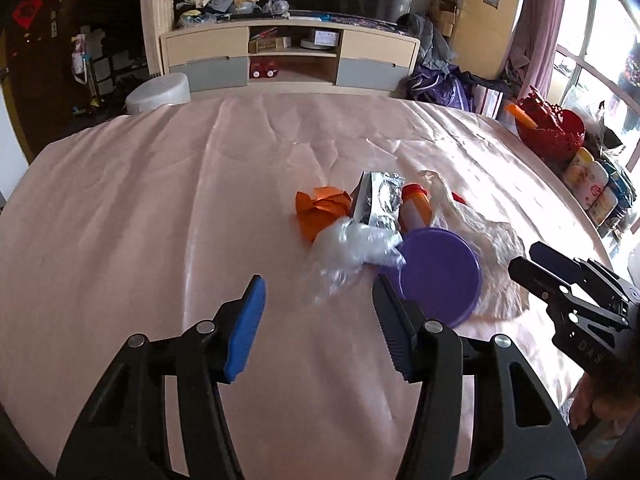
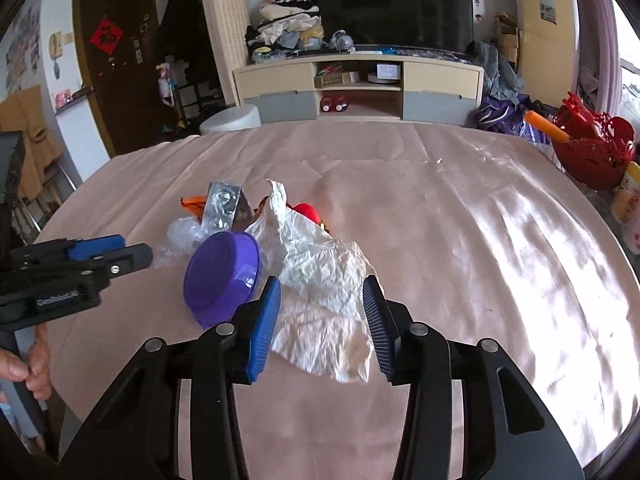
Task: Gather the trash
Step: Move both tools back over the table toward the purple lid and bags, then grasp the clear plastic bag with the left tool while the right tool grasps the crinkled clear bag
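Trash sits in one loose heap in the middle of the pink satin-covered counter (image 2: pixel 440 220), and none of it looks collected so far. Here's the pile: a crumpled white paper tissue (image 2: pixel 320 280) nearest the right side, an upturned purple plastic bowl (image 2: pixel 222 276) touching its left edge, a clear crinkled plastic bag (image 1: pixel 352 248) beside the bowl, a silver foil blister pack (image 1: pixel 378 200) propped up behind it, a folded orange paper scrap (image 1: pixel 320 210), an orange-capped small bottle (image 1: pixel 416 210) lying against the foil, and something red (image 2: pixel 306 212) peeking out from behind the tissue, too hidden to name.

The right claw (image 2: pixel 322 316) is spread wide, its blue pads straddling the near part of the tissue, gripping nothing yet. The left claw (image 1: pixel 320 320) is spread as well, hovering just short of the clear bag, with the purple bowl right behind its right finger. Both empty!

No bin or bag for the rubbish shows in either view, so where this all goes I cannot tell. Off at the far right edge sits a red lattice basket (image 2: pixel 592 152), apart from the mess. My read: we're at the very start, first grab lining up on the tissue, every piece left to go.
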Tool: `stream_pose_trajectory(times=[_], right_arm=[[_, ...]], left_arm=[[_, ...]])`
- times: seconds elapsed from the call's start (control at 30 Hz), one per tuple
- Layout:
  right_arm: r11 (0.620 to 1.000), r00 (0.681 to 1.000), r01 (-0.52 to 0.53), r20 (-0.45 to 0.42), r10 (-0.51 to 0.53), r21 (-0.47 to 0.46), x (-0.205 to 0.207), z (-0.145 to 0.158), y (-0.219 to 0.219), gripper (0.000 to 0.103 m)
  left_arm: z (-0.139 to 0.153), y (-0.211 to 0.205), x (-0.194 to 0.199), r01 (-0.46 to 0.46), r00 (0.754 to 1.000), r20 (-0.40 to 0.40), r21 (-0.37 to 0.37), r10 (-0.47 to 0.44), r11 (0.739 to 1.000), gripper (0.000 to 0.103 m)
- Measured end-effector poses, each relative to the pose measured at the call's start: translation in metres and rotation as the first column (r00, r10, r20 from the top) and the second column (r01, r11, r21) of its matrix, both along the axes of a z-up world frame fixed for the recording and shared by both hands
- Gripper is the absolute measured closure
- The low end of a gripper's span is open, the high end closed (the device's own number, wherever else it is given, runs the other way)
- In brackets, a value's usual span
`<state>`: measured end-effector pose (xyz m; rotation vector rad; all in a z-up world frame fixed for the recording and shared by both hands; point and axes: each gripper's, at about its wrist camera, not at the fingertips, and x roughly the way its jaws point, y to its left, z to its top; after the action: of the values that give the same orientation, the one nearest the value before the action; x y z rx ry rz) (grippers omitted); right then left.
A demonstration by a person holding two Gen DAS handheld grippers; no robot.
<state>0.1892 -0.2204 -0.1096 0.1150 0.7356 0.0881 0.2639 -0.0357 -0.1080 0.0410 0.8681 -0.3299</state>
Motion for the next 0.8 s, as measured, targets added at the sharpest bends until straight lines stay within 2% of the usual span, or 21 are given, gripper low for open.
stream_pose_trajectory(times=[0.27, 0.3, 0.37, 0.4, 0.43, 0.47, 0.57, 0.8], right_arm=[[1.000, 0.998, -0.002, -0.055, 0.003, 0.019, 0.012, -0.012, -0.001, 0.059], [1.000, 0.998, -0.007, -0.061, 0.009, 0.023, 0.012, -0.013, -0.001, 0.059], [1.000, 0.998, -0.017, -0.063, 0.019, 0.022, 0.012, -0.014, 0.003, 0.060], [1.000, 0.998, -0.026, -0.063, 0.027, 0.018, 0.012, -0.013, 0.005, 0.064], [0.999, 0.997, -0.031, -0.065, 0.033, 0.018, 0.012, -0.014, 0.006, 0.077], [0.999, 0.997, -0.036, -0.068, 0.037, 0.018, 0.012, -0.013, 0.007, 0.085], [0.999, 0.997, -0.049, -0.063, 0.050, 0.007, 0.008, -0.010, 0.011, 0.096], [0.999, 0.998, -0.050, -0.024, 0.050, 0.003, -0.011, 0.008, 0.009, 0.099]], left_arm=[[-0.022, -0.011, 0.020, 0.042, 0.996, -0.076, -0.003, -0.042, 0.999, 0.052], [-0.024, -0.011, 0.021, 0.044, 0.996, -0.078, -0.003, -0.044, 0.999, 0.054], [-0.024, -0.011, 0.020, 0.047, 0.997, -0.066, 0.010, -0.047, 0.999, 0.071], [-0.024, -0.011, 0.020, 0.050, 0.997, -0.066, 0.011, -0.050, 0.999, 0.074], [-0.024, -0.012, 0.020, 0.054, 0.996, -0.069, 0.010, -0.054, 0.998, 0.079], [-0.023, -0.012, 0.019, 0.058, 0.996, -0.070, 0.012, -0.057, 0.998, 0.083], [-0.019, -0.011, 0.015, 0.063, 0.997, -0.057, 0.024, -0.061, 0.998, 0.090], [-0.001, 0.002, -0.005, 0.054, 0.999, -0.011, 0.026, -0.053, 0.998, 0.093]])
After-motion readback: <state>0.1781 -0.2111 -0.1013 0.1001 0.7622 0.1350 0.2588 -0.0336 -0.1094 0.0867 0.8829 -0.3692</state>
